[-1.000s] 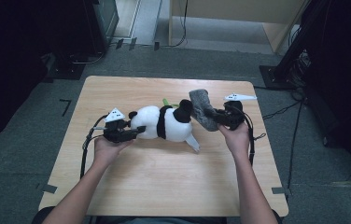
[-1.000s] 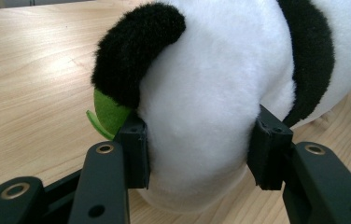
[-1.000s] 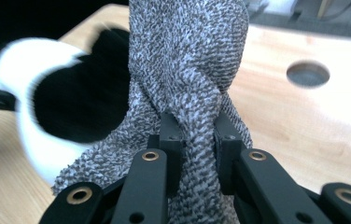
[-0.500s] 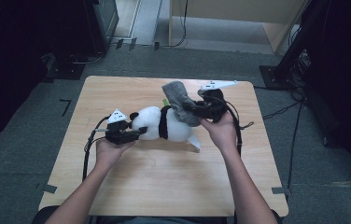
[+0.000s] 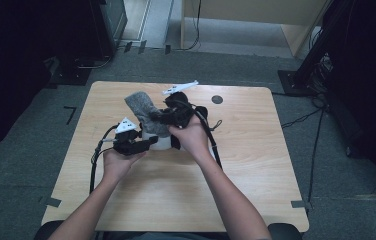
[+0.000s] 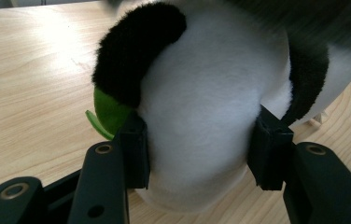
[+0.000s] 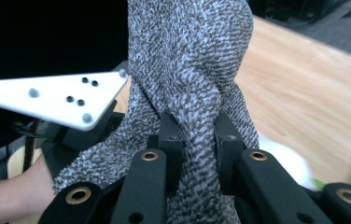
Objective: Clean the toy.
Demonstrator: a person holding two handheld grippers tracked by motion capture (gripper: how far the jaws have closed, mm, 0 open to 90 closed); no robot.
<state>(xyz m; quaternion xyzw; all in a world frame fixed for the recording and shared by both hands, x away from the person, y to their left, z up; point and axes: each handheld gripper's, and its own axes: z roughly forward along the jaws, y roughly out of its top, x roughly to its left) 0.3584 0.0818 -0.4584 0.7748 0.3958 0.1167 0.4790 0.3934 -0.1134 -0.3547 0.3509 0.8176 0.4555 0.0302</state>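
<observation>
A black-and-white plush panda (image 6: 211,107) with a green patch (image 6: 106,112) lies on the wooden table (image 5: 256,165). My left gripper (image 6: 200,149) is shut on its white rounded part, both pads pressed into the fur. In the high view this gripper (image 5: 143,142) sits at the panda's (image 5: 163,141) left end. My right gripper (image 7: 194,140) is shut on a grey knitted cloth (image 7: 187,65), bunched between its pads. From above, the right gripper (image 5: 162,116) holds the cloth (image 5: 143,110) over the panda, close above the left gripper.
A small dark round mark (image 5: 217,99) sits on the table's far right part. Cables (image 5: 211,145) trail from both grippers across the wood. Dark equipment and a wooden cabinet (image 5: 246,15) stand on the floor beyond the far edge.
My right gripper has carried the grey cloth leftward and a little up, from the panda's right end to over its left part. The left gripper and the panda have stayed put.
</observation>
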